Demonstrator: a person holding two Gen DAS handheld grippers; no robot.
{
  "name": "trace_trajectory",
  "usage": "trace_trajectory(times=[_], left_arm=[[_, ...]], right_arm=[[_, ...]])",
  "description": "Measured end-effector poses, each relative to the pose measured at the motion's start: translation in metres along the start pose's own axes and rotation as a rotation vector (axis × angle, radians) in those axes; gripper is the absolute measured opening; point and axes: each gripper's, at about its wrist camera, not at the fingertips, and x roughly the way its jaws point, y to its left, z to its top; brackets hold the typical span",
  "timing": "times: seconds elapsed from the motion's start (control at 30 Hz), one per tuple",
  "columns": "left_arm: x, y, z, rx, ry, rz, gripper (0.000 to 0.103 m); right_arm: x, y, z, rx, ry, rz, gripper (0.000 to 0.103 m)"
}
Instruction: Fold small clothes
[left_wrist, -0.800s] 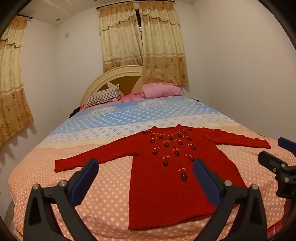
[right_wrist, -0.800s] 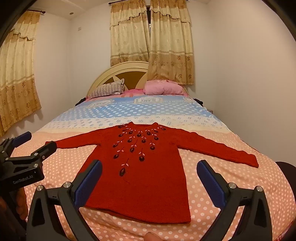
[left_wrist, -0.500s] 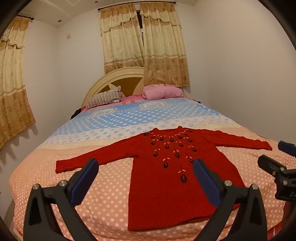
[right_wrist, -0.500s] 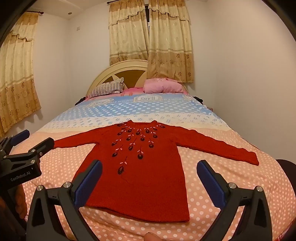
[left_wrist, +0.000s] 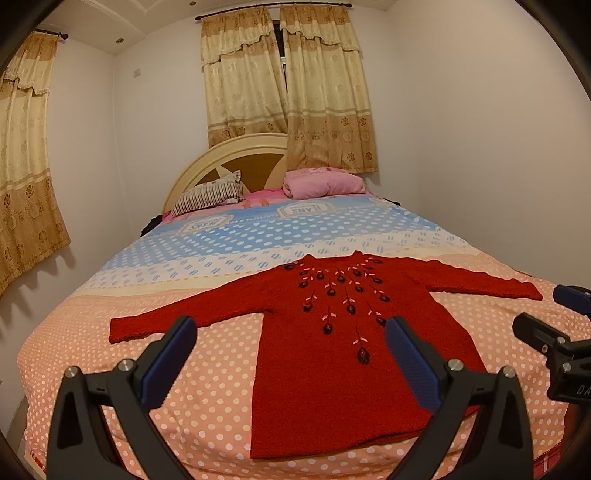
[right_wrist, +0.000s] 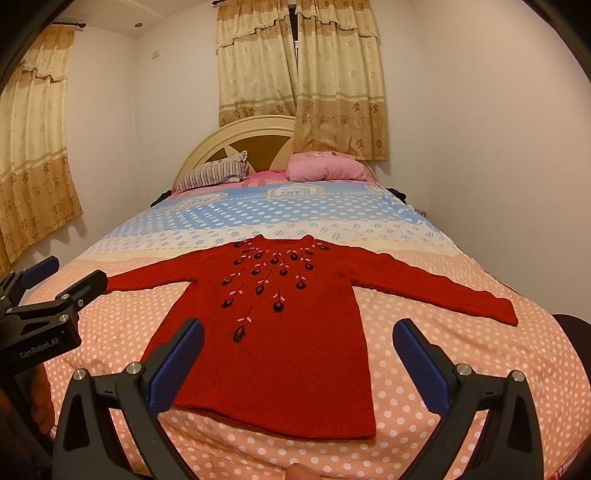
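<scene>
On the near end of the bed (left_wrist: 122, 369), the red sweater (left_wrist: 332, 354) lies flat, front up, collar toward the headboard (right_wrist: 236, 136), hem toward me. Both sleeves are stretched out to the sides. Nothing is folded yet, so I judge this as the approach before the first fold.

Left gripper (left_wrist: 291, 354): fingers spread wide, nothing between the pads, held above the bedspread and clear of the knit. Right gripper (right_wrist: 299, 354): same, spread wide and empty, tilted down toward the hem.

Sweater position relative to my fingers:
- Left wrist view: the body of the sweater fills the gap between my fingers and runs under the right-hand finger. The left sleeve (left_wrist: 166, 321) ends just beyond my left-hand fingertip.
- Right wrist view: the lower body sits between the fingers, with the hem corner just past the left-hand pad. The right sleeve (right_wrist: 443, 291) runs off beyond the right-hand fingertip, its cuff near the bed's edge.
- Each gripper shows at the edge of the other's view. They are side by side and apart.

Next move, as I read it: carry each gripper outward to its own sleeve, or down to the hem corners, then lower until one pad slides under the knit. Only then close.

Notes on handling: the knit looks thick and soft, so a shallow pinch should suffice. The bedspread beneath is loose cloth. Risk: catching it together with the sweater.
</scene>
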Motion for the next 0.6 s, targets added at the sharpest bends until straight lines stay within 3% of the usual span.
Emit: trace_trajectory(times=[0.6], left_arm=[[0.0022, 0.0042, 0.0012, -0.016, -0.004, 0.001, 0.103]], right_arm=[[-0.0004, -0.0005, 0.0027, -0.004, 0.004, 0.004, 0.102]])
